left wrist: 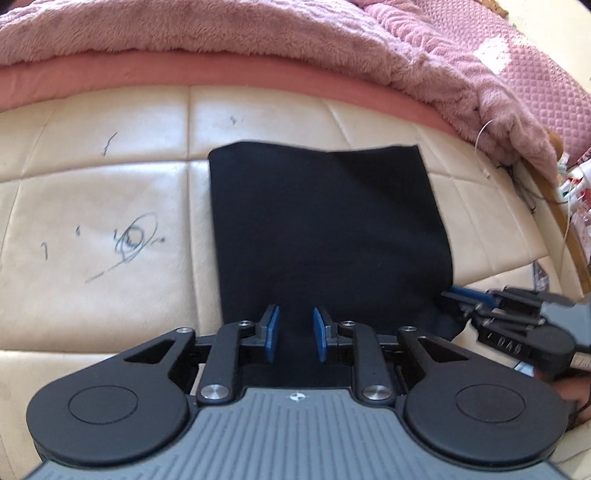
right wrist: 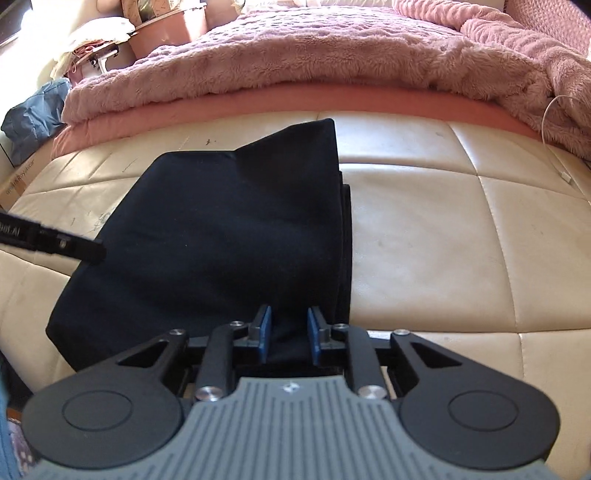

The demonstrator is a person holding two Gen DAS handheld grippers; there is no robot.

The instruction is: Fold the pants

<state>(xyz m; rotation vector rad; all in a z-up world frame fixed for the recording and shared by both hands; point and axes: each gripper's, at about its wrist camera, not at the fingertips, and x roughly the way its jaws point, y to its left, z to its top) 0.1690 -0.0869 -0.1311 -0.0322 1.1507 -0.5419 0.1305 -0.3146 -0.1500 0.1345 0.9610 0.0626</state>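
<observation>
Black pants [left wrist: 321, 221] lie folded into a tall rectangle on a cream quilted cushion [left wrist: 110, 184]. My left gripper [left wrist: 295, 332] is over their near edge. Its blue pads stand a little apart with black cloth in the gap, and I cannot see whether they press on it. My right gripper [left wrist: 448, 295] reaches in from the right at the near right corner. In the right wrist view the pants [right wrist: 221, 229] rise towards my right gripper [right wrist: 288, 332], which is shut on a bunch of the cloth by the layered right edge. One of the left gripper's fingers [right wrist: 85, 251] pokes in at the pants' left edge.
A fluffy pink blanket [right wrist: 332, 55] is heaped along the far side of the cushion [right wrist: 443, 240]. A thin white wire [left wrist: 484, 133] hangs at the blanket's right end. A blue bag [right wrist: 33, 107] and a pink pot [right wrist: 166, 29] stand beyond the far left corner.
</observation>
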